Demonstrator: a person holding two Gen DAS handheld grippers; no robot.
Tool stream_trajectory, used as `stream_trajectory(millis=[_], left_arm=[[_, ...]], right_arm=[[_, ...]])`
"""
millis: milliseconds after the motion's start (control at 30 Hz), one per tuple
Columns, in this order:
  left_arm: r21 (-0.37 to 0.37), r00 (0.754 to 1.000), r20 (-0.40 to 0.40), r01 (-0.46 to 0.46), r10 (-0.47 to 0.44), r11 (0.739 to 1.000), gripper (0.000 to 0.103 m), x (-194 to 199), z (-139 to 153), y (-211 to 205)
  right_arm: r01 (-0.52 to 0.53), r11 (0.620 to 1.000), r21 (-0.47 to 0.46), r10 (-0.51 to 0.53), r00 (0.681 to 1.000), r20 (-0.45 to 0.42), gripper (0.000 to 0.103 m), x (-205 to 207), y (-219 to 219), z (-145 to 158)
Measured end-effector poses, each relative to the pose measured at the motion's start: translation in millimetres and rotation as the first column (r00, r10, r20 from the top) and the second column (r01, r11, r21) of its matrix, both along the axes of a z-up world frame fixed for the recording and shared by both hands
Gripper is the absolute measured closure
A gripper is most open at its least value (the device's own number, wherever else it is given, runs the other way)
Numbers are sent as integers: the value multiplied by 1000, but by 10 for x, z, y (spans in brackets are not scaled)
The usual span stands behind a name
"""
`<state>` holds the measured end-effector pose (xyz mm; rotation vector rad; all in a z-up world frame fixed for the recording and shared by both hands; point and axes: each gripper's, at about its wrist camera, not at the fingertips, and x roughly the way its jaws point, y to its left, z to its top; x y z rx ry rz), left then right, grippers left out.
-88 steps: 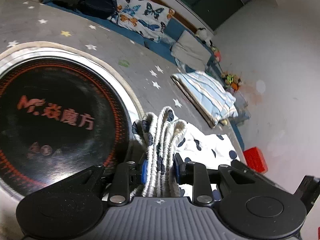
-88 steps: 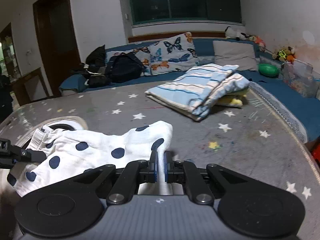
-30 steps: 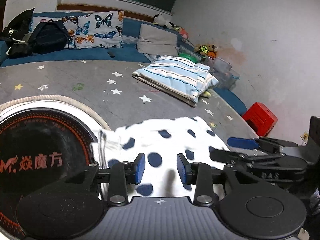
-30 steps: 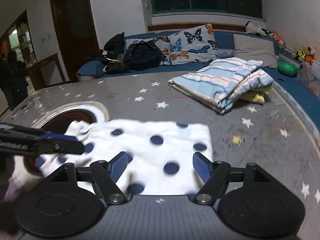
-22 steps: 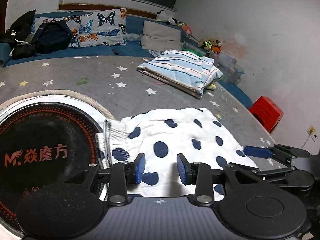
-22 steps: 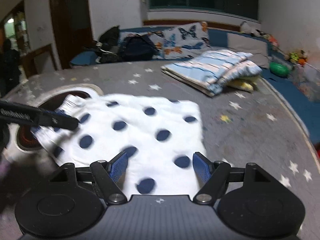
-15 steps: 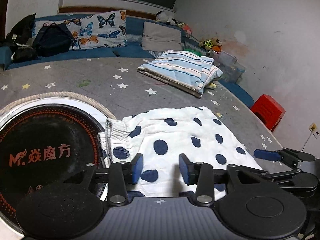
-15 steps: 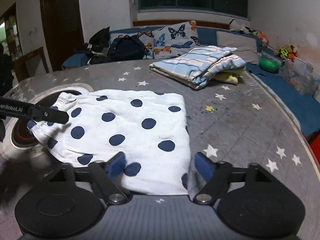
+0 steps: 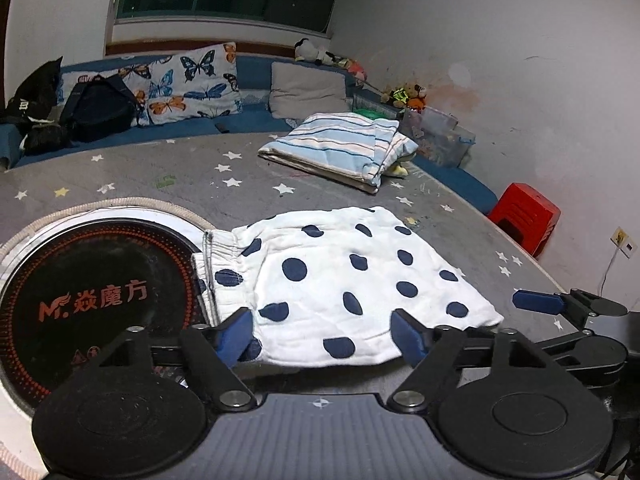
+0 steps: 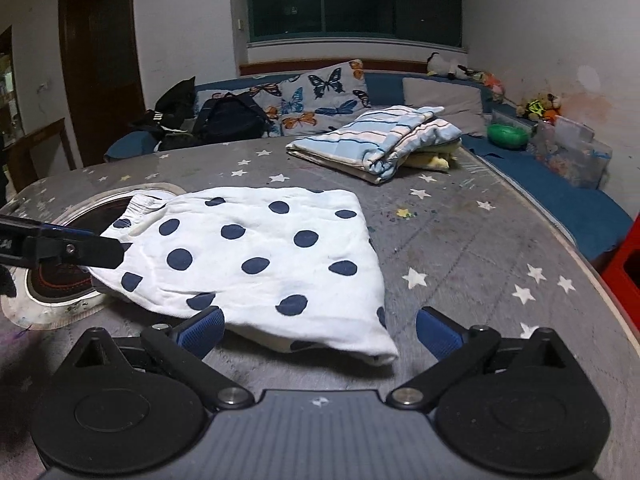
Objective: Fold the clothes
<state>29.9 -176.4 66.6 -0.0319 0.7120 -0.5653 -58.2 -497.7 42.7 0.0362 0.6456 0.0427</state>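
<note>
Left wrist view: left tool [image 9: 322,338] spread wide, gripping nothing, poised just short of the near hem of the polka-dot garment [image 9: 340,280]. Right tool [image 10: 318,332] likewise spread wide and empty, just short of the same near edge in its own view; also seen off to the right of the left tool [image 9: 560,308]. Garment lying flat on the star-printed counter [image 9: 460,232] directly ahead of both tools, doubled over with a second layer peeking out under the near edge, elastic waistband draped onto the round black cooktop [image 9: 92,288] ahead-left of the left tool. Judged partly folded: one fold laid and let go, at least one more fold probably left, plus stacking. Farther ahead and to the right, striped folded pile [image 9: 340,148], seemingly finished work. Beyond that, butterfly pillow [image 9: 192,84] and black backpack [image 9: 100,108] on the blue bench.

Readable on the cooktop: orange "M" logo followed by "焱魔方". On the left tool's finger in the right wrist view, lettering too cropped to make out.
</note>
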Motion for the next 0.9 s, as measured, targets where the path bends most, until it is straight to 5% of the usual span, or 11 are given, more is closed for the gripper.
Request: stream_trajectory(millis=[300,900], left_arm=[[-7,999,50,9,-9,1000,0,-223,30,75],[9,999,29,-42,42,999,0,-457,-108,257]], right_arm=[[44,999,-20,-44,999,2,0,-160,99,-35],[81,996,36,-81,997,-19,0,-333,227,-80]])
